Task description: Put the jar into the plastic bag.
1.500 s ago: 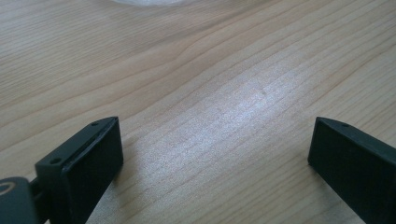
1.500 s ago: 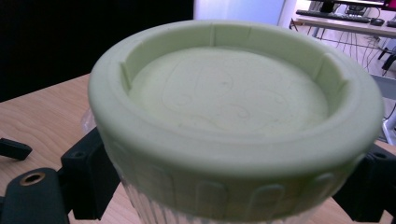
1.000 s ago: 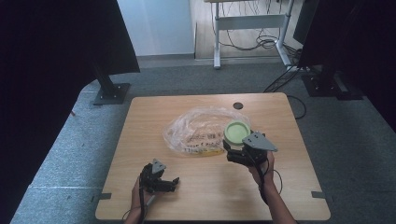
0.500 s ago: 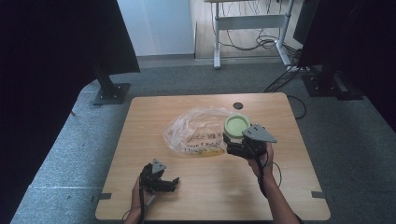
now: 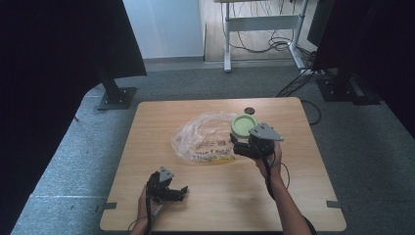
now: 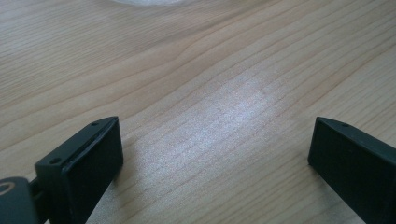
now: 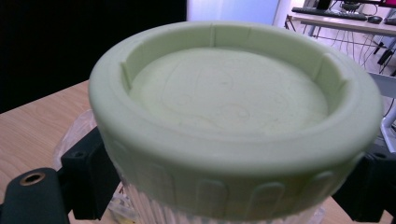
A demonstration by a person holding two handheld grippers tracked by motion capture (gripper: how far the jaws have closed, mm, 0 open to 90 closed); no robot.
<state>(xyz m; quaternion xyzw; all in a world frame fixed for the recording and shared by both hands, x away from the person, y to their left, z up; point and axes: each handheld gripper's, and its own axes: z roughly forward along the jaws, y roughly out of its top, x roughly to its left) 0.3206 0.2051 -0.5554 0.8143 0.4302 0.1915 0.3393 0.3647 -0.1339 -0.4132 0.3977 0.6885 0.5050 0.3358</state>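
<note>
Light wooden table (image 5: 147, 147): crumpled clear plastic bag (image 5: 203, 142) at centre, small dark disc (image 5: 250, 109) near far edge.

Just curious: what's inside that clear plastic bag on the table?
Through the clear plastic bag show something yellow and dark printed lettering. What they belong to cannot be told; the green-lidded jar hides the bag's right end.

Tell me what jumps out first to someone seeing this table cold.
The pale green lid of a jar, clamped between the jaws of the right gripper, at the table's middle right. Beside it to the left lies a crumpled clear plastic bag. Near the front edge, the left gripper rests open on bare wood.
</note>
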